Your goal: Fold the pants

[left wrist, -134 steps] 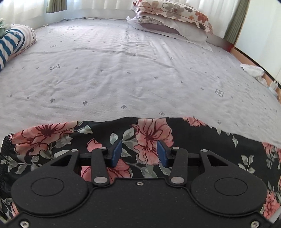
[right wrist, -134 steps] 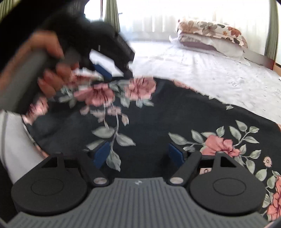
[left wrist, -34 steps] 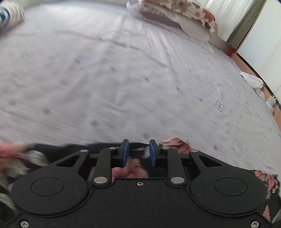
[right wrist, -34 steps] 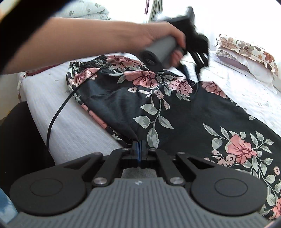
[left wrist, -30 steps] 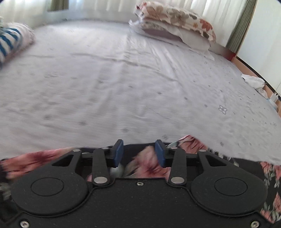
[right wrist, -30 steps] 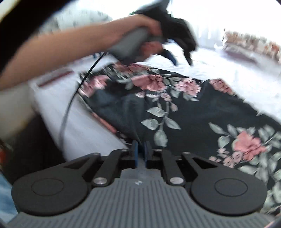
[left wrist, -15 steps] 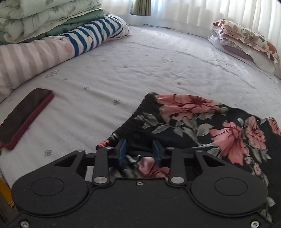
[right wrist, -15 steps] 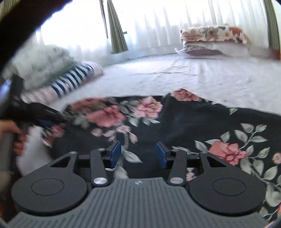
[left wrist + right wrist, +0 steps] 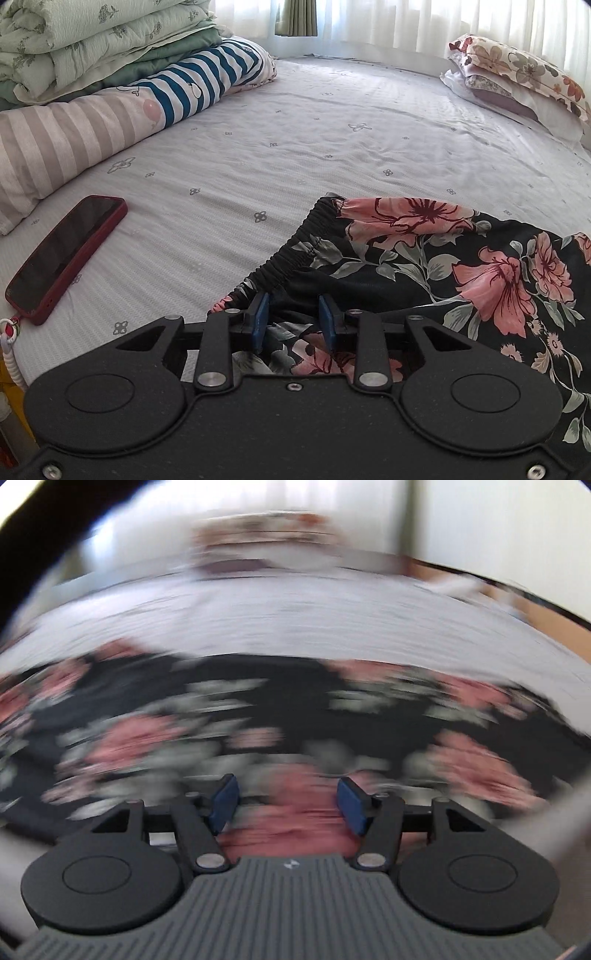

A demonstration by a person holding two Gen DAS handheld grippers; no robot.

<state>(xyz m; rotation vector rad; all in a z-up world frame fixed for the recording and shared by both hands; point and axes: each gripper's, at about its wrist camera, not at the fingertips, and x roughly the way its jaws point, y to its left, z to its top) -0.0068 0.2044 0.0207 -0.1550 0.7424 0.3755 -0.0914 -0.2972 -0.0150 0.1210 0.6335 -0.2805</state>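
Black floral pants (image 9: 461,266) spread flat on the bed (image 9: 295,140), near its front edge, the elastic waistband (image 9: 291,251) at the left end of the cloth. Long axis running to the right from the waistband, across both views, with the legs out of the left wrist view.

Left hand-held gripper (image 9: 291,319) directly over the waistband corner, pointing down at it. Blue pads narrow but apart, a fold of the fabric lying between them; no clear pressing visible, so probably not gripped. Nearer hand for the waistband end: the left one.

Right hand-held gripper (image 9: 290,801) above the middle of the pants (image 9: 280,709), the view much blurred. Jaws opening, wide apart, only the flat pink flower print seen under them, nothing held.

Coming move, as a judgement: depends on the waistband lying just ahead and under the left pads, and the length of the cloth stretching away to the right.

Beside the pants on the left, well apart: a red phone (image 9: 66,254). Farther back: stacked blankets (image 9: 110,66) and pillows (image 9: 517,74).
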